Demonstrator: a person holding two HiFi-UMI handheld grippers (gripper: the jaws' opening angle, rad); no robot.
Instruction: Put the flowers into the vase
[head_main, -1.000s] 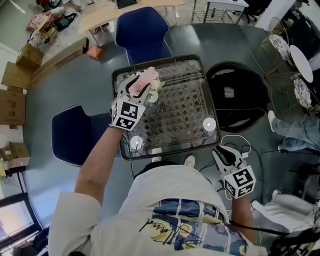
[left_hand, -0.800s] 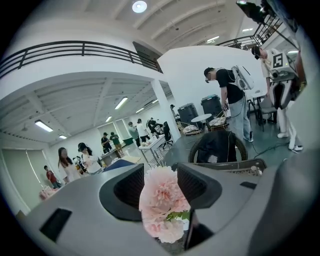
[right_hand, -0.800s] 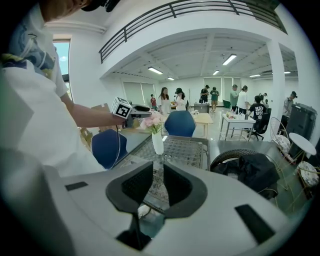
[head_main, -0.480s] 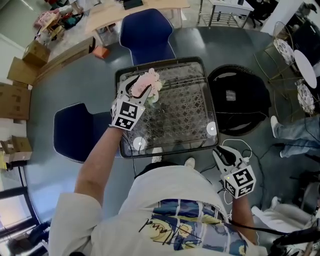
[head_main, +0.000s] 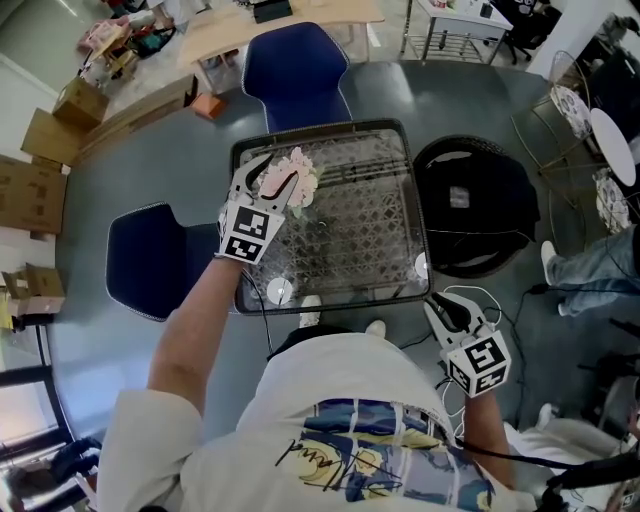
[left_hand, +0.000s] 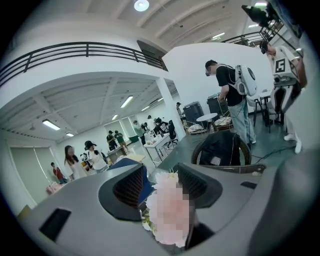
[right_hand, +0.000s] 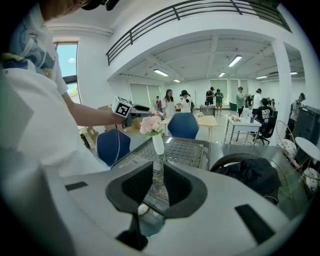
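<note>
A bunch of pink flowers (head_main: 298, 172) stands in a small white vase (head_main: 305, 198) on the left part of a glass-topped lattice table (head_main: 375, 235). My left gripper (head_main: 273, 172) reaches in from the left, its jaws on either side of the flower heads. In the left gripper view the flowers (left_hand: 167, 210) sit between the pads with a gap on the left side. The right gripper view shows the flowers (right_hand: 151, 125), the vase (right_hand: 158, 143) and the left gripper (right_hand: 142, 111) beside the blooms. My right gripper (head_main: 445, 303) hangs off the table's near right corner, jaws narrowly apart and empty (right_hand: 158, 172).
Blue chairs stand behind the table (head_main: 297, 75) and to its left (head_main: 150, 262). A round black chair with a dark bag (head_main: 470, 205) is to the right. Cables (head_main: 482, 288) lie on the floor near my right gripper. Cardboard boxes (head_main: 30, 195) line the left wall.
The left gripper's jaws stand a little wider round the flowers than before. The right gripper has stayed near the table's near right corner.
</note>
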